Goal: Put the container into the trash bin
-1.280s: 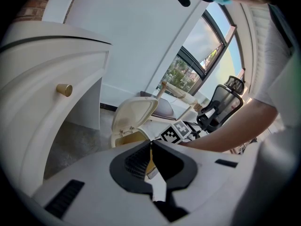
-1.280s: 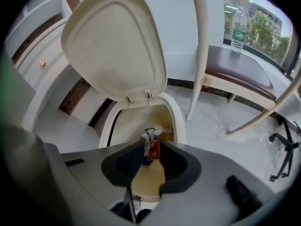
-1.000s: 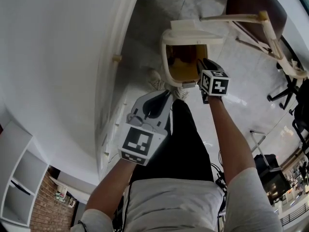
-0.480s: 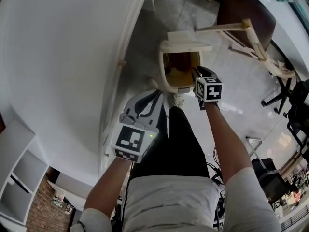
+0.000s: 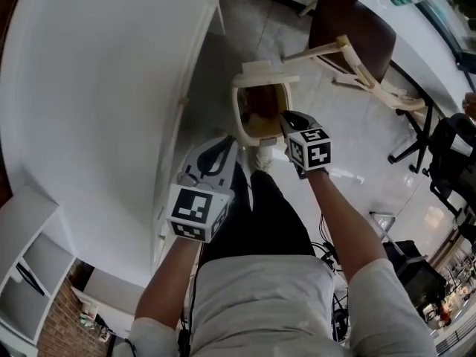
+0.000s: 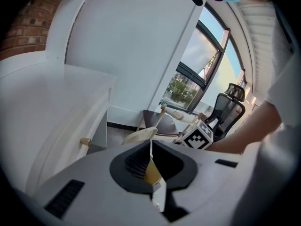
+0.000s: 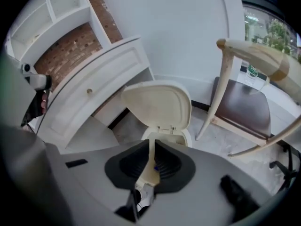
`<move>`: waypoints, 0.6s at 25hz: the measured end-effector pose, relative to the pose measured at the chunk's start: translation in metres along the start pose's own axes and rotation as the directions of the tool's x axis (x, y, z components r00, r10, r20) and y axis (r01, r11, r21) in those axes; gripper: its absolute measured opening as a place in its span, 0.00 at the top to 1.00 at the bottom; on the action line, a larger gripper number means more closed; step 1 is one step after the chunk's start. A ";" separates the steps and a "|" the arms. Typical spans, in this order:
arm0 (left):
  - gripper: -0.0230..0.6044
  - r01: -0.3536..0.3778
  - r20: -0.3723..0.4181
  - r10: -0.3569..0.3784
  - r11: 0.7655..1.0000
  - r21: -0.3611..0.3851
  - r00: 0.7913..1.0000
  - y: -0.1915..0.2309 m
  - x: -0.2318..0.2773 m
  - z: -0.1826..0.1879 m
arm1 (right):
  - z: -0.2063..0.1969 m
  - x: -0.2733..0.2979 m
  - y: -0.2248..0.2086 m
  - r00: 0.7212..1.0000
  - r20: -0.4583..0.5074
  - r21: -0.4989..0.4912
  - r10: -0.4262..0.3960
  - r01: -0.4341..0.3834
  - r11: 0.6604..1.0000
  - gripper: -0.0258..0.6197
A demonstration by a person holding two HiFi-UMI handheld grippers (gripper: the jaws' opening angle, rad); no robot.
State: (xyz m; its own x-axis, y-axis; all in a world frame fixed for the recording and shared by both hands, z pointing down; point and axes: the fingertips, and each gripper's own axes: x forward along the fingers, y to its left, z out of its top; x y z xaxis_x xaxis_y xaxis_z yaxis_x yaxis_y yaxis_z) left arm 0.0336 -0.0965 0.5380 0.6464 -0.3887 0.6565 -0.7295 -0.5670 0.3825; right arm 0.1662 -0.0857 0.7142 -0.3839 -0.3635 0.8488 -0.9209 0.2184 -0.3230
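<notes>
Trash bin (image 5: pixel 238 114), lid (image 5: pixel 264 69) raised, just ahead of right gripper (image 5: pixel 286 117) and left gripper (image 5: pixel 222 149), both pressed together empty; container unseen, handling unjudged.

The trash bin (image 7: pixel 157 105): cream shell and lid, amber-brown inside. At its 1 o'clock the chair (image 5: pixel 349 30): dk brown seat, pale wood frame. At 9 o'clock the cabinet (image 5: pixel 97 88), white. The left gripper (image 5: pixel 219 153) and right gripper (image 5: pixel 288 121): grey bodies, blk pads (cubes patterned in blk-and-wht squares). Lt grey floor (image 5: pixel 349 132); blk trousers (image 5: pixel 268 214), pale grey shirt (image 5: pixel 260 296).
</notes>
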 end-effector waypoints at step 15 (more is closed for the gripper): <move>0.92 0.016 0.064 -0.018 0.999 0.032 0.998 -0.046 -0.058 0.051 | 0.090 -0.170 0.073 0.960 0.234 -0.079 0.157 -0.142 0.987 0.91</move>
State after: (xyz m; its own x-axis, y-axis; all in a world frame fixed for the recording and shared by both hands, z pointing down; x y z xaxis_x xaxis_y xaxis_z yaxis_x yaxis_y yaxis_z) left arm 0.0412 -0.0847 0.4488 0.6726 -0.4242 0.6063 -0.7113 -0.5965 0.3718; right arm 0.1583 -0.0898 0.5088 -0.5285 -0.5263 0.6660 -0.8488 0.3390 -0.4057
